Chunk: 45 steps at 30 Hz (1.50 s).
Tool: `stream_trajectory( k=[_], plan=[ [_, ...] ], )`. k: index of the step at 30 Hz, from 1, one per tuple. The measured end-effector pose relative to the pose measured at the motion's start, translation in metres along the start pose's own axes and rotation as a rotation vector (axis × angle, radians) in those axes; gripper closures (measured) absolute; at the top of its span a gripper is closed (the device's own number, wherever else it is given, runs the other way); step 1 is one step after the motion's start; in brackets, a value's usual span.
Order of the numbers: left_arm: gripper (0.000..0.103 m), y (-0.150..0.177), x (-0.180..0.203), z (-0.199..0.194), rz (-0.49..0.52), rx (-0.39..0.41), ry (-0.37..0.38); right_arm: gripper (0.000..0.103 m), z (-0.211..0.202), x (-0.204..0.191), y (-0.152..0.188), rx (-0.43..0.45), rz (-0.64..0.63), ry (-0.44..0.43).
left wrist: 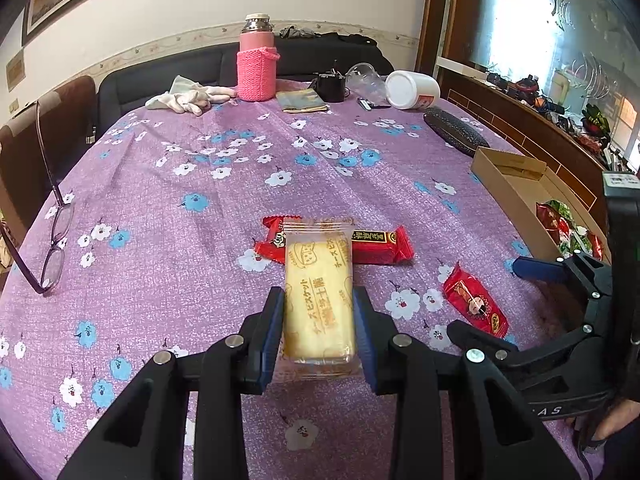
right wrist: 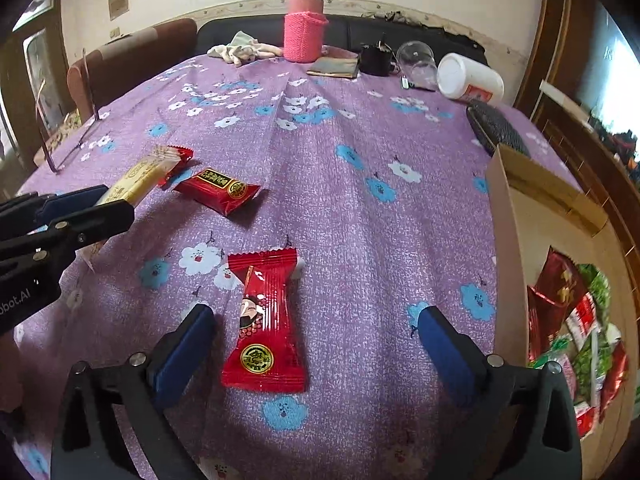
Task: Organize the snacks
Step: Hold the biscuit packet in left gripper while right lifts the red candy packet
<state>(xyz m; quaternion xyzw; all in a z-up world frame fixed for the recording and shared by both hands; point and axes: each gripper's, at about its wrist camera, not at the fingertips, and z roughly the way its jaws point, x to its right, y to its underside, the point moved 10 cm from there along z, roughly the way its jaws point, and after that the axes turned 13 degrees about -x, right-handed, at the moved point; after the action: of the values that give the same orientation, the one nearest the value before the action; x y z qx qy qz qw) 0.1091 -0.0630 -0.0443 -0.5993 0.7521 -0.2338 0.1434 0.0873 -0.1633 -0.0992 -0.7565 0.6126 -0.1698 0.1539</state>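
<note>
Three red snack packets [right wrist: 264,320] on table, one yellow biscuit pack [left wrist: 318,300] clamped.

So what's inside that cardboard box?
The cardboard box holds a pile of snack packets, red ones and green ones. Whatever lies under the pile is covered, and the picture's edge cuts off the box's far side.

Two wrist cameras look down close over the purple tablecloth [left wrist: 168,184] toward the far wall, both sharing the pink flask [right wrist: 306,28] and cardboard box [left wrist: 516,196] at right.
</note>
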Motion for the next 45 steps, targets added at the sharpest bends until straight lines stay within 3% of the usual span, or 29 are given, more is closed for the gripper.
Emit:
stream_trajectory(
  k=[10,14,18,21,28,30,31,32,34,36,39,45],
  plan=[
    [0.070,0.000,0.002,-0.004,0.003,0.008,0.006,0.001,-0.003,0.000,0.005,-0.029,-0.028,-0.010],
    [0.070,-0.001,-0.002,-0.005,-0.014,0.010,0.008,0.021,-0.029,0.000,0.006,0.063,-0.053,-0.008],
    [0.070,-0.002,-0.003,-0.008,-0.019,0.017,0.012,0.023,-0.043,-0.007,0.003,0.088,-0.075,-0.033],
    [0.070,-0.003,-0.004,-0.009,-0.023,0.020,0.013,0.024,-0.042,-0.011,-0.002,0.069,-0.070,-0.076],
    [0.070,-0.003,-0.006,-0.007,-0.029,0.014,0.015,0.030,-0.027,-0.028,-0.005,0.006,-0.160,-0.008],
    [0.070,-0.003,-0.005,-0.007,-0.027,0.014,0.015,0.038,-0.015,-0.027,-0.005,-0.027,-0.159,0.004],
    [0.070,-0.003,-0.006,-0.007,-0.029,0.014,0.013,0.056,-0.010,-0.025,-0.005,-0.040,-0.152,-0.003],
    [0.070,-0.003,-0.006,-0.007,-0.029,0.015,0.011,0.068,-0.008,-0.025,-0.006,-0.041,-0.141,-0.041],
    [0.070,-0.004,-0.006,-0.006,-0.029,0.012,0.012,0.081,-0.007,-0.027,-0.006,-0.055,-0.149,-0.075],
    [0.070,-0.004,-0.006,-0.005,-0.029,0.010,0.013,0.083,-0.007,-0.028,-0.007,-0.053,-0.162,-0.060],
    [0.070,-0.006,-0.006,-0.008,-0.028,0.021,0.013,0.084,-0.011,-0.033,-0.010,-0.037,-0.148,-0.106],
    [0.070,-0.008,-0.010,-0.012,-0.045,0.041,0.028,0.084,-0.034,-0.032,-0.051,0.075,-0.065,-0.151]
  ],
)
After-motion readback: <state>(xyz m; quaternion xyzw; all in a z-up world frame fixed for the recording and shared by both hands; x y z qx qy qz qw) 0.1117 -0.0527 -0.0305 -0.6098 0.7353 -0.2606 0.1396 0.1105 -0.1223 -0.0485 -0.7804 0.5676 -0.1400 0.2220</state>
